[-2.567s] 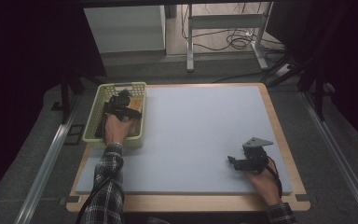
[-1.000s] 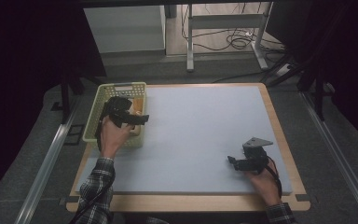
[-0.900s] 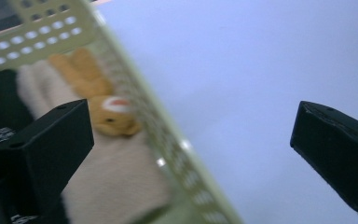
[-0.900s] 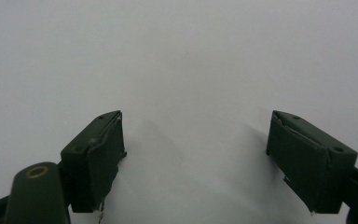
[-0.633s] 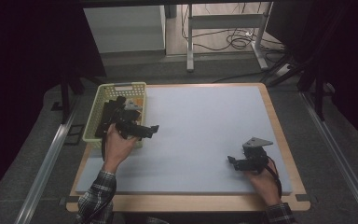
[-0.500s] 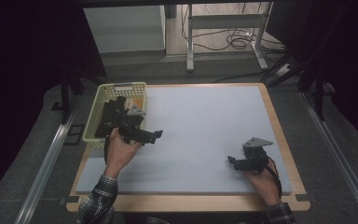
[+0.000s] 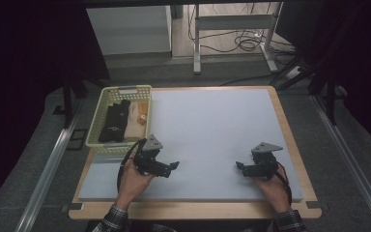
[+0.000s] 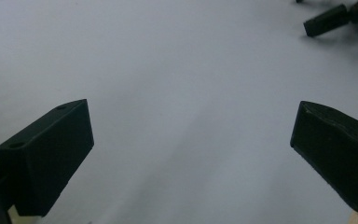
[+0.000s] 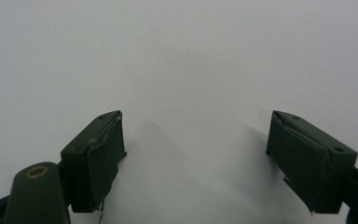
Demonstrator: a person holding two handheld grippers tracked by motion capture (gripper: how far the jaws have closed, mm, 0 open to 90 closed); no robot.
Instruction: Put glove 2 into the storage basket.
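Currently, I read the left tongs (image 7: 173,166) as withdrawn from the basket (image 7: 92,131): 2.6 s ago they were over its contents, and now they hover above the bare tabletop (image 7: 212,121), just in front of the basket's near wall. Their jaws stand wide with nothing between them. I judge that no item was extracted on this pass. The right tongs (image 7: 238,166) remain at the near right of the tabletop, jaws also wide and empty. The basket's contents stay inside: a black folded item (image 7: 113,121), a pale cloth (image 7: 133,123), an orange object (image 7: 143,117). I cannot identify these items; they are small and partly overlapped.
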